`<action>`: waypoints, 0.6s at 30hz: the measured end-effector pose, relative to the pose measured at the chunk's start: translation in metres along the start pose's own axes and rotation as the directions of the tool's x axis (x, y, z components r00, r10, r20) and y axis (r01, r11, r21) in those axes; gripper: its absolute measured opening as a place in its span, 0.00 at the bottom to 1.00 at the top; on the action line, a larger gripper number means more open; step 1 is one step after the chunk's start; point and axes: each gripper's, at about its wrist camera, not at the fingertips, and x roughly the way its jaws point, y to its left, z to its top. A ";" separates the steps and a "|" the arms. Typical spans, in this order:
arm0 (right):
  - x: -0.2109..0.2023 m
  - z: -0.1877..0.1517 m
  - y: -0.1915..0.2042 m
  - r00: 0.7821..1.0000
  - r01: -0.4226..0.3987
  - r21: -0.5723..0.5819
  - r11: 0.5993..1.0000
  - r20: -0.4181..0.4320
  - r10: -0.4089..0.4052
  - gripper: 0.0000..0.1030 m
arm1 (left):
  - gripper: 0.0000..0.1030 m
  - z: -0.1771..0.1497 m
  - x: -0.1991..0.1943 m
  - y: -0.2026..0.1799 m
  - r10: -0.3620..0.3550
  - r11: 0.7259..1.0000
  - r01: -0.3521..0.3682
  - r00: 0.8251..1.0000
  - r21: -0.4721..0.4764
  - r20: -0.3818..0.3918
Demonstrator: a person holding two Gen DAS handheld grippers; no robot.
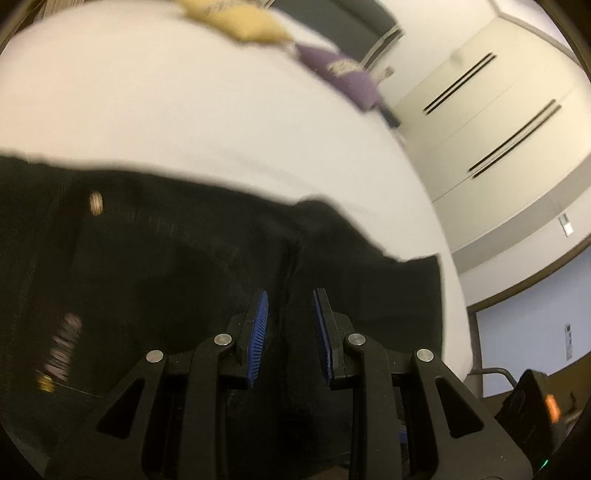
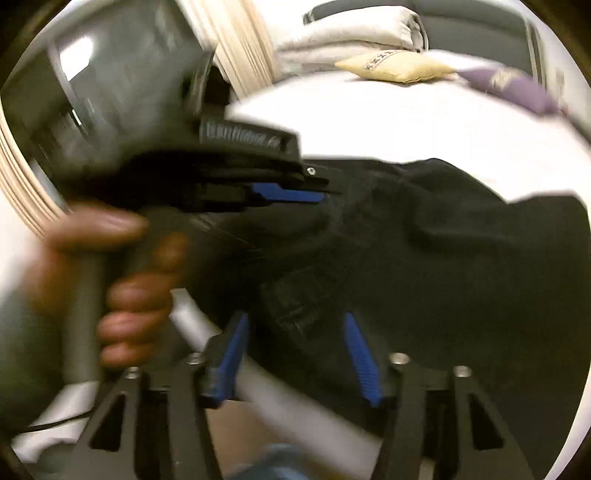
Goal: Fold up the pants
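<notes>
Black pants (image 1: 166, 258) lie crumpled on the white bed (image 1: 184, 103). My left gripper (image 1: 290, 295) has its blue pads close together on a raised fold of the pants. In the right wrist view the left gripper (image 2: 321, 188) comes in from the left, held by a hand (image 2: 136, 295), and the dark cloth hangs from its tip. The pants (image 2: 461, 258) spread to the right across the bed (image 2: 369, 118). My right gripper (image 2: 295, 317) is open and low over the near part of the pants, its pads wide apart and not pressing the cloth.
A yellow pillow (image 2: 399, 66) and a purple pillow (image 2: 517, 88) lie at the bed's far end, with folded bedding (image 2: 351, 33) behind. A curtain (image 2: 240, 37) hangs at the back left. White wardrobe doors (image 1: 480, 110) stand right of the bed.
</notes>
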 end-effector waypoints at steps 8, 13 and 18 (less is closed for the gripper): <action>-0.088 0.026 -0.140 0.990 -0.006 0.298 0.955 0.136 -0.036 0.59 | 0.23 -0.028 0.016 -0.076 -0.165 0.962 0.176 0.984 0.210 -0.070; -0.045 0.030 -0.220 0.996 0.052 0.411 0.910 0.042 -0.076 0.45 | 0.23 -0.067 0.061 -0.078 -0.045 0.970 0.078 0.989 0.232 -0.144; -0.043 0.000 -0.282 0.995 -0.032 0.566 0.824 0.099 -0.030 0.00 | 0.23 -0.084 0.059 -0.070 -0.056 0.972 0.081 0.992 0.220 -0.117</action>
